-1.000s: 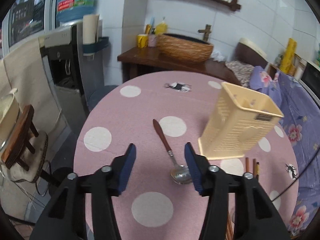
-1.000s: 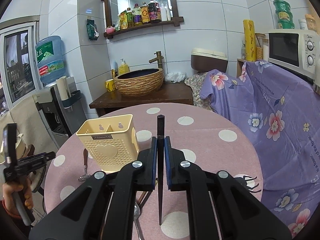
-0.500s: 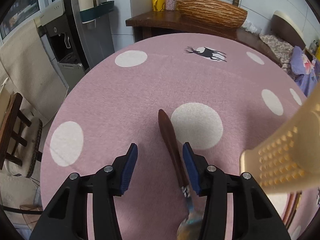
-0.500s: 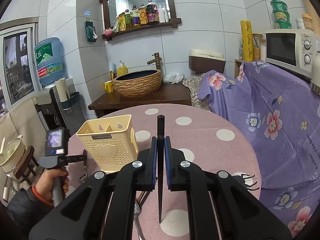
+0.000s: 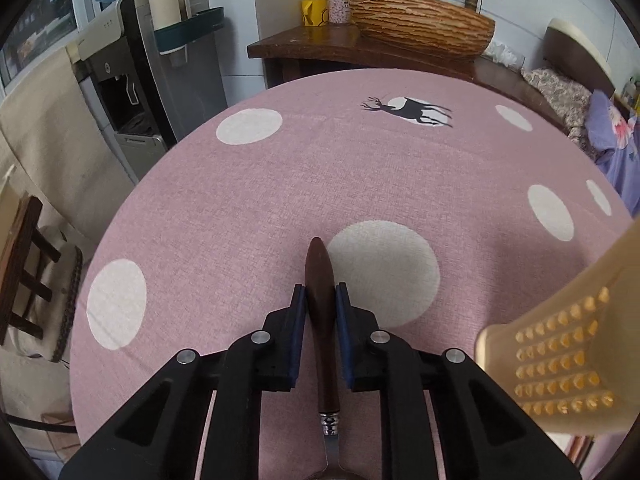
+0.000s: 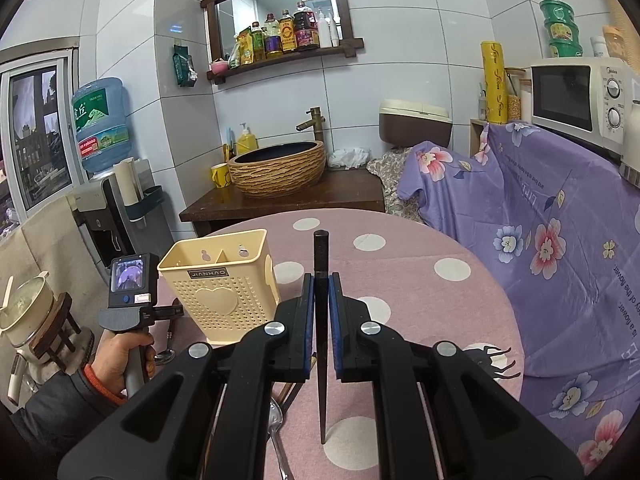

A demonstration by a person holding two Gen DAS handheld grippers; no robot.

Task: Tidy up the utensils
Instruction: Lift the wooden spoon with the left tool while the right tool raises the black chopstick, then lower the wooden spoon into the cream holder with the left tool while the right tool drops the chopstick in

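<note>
My left gripper (image 5: 320, 300) is shut on the brown wooden handle of a spoon (image 5: 319, 280) that lies on the pink dotted tablecloth (image 5: 280, 184); its metal neck runs back between my fingers and its bowl is hidden. The cream plastic utensil holder (image 5: 568, 360) stands close at the right. In the right wrist view my right gripper (image 6: 319, 292) is shut on a dark chopstick (image 6: 321, 256), held above the table. The holder (image 6: 218, 284) stands left of it, with the left gripper (image 6: 168, 312) and the spoon's bowl (image 6: 165, 356) beside it.
More utensils lie under the right gripper: a metal spoon (image 6: 276, 424) and brown chopsticks (image 6: 290, 390). A wooden counter with a woven basin (image 6: 278, 168) stands behind the table. A water dispenser (image 5: 132, 80) and a stool (image 5: 24, 280) stand at the left, purple floral cloth (image 6: 540, 240) at the right.
My left gripper has moved down and forward along the spoon and has shut on its wooden handle. The right gripper keeps holding the chopstick in the same place.
</note>
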